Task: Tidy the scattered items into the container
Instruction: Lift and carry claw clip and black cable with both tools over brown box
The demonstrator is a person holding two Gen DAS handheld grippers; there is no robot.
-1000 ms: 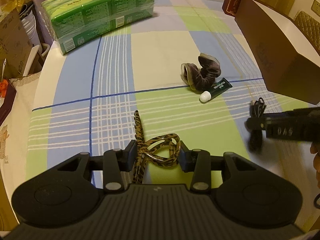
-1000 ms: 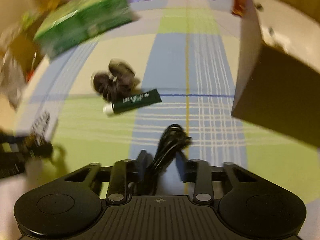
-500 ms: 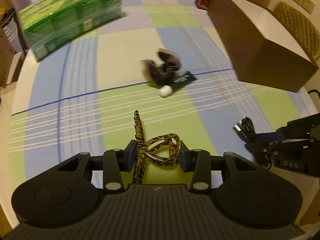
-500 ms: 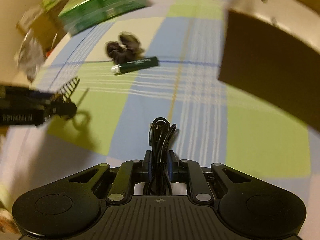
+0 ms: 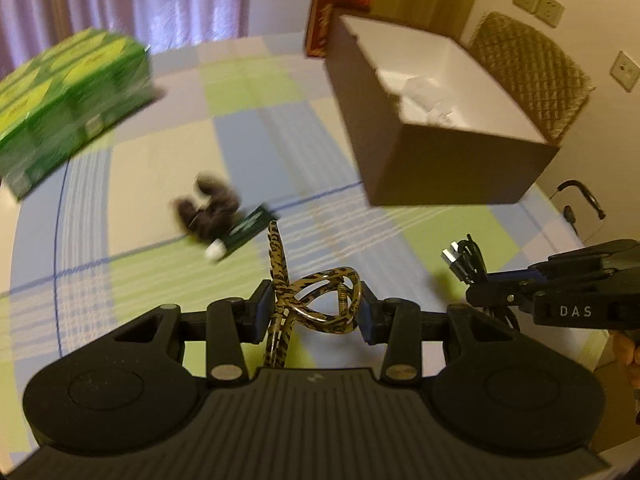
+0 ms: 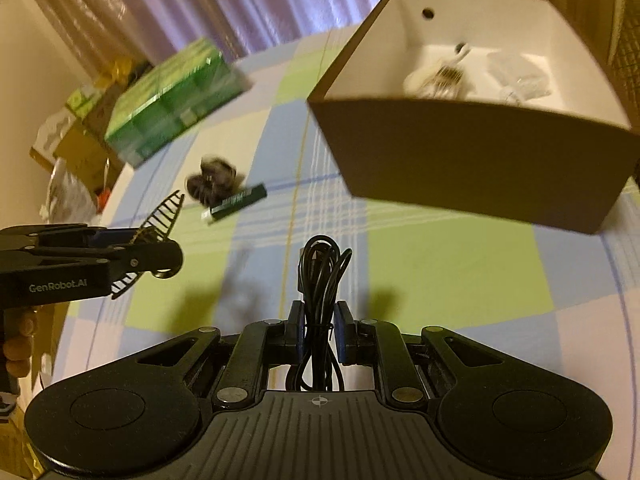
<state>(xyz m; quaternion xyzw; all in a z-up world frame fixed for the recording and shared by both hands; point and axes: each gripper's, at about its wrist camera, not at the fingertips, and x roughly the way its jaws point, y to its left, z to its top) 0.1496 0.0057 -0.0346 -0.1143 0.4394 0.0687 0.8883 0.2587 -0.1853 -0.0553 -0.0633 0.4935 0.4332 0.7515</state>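
Note:
My left gripper is shut on a leopard-print hair clip, held above the checked tablecloth. My right gripper is shut on a bundled black cable; in the left wrist view that cable shows at the right, pinched by the right gripper. The brown box with a white inside stands ahead to the right and holds pale items. A dark scrunchie and a green tube lie together on the cloth. In the right wrist view the left gripper sits at far left with the clip.
A green shrink-wrapped pack sits at the back left of the table. A red box stands behind the brown box, a woven chair back to its right. Cardboard boxes and bags crowd the floor left of the table.
Both grippers have lifted and swung toward the brown box, whose inside now shows. The clip and the cable stay held. The scrunchie and tube have not moved on the cloth.

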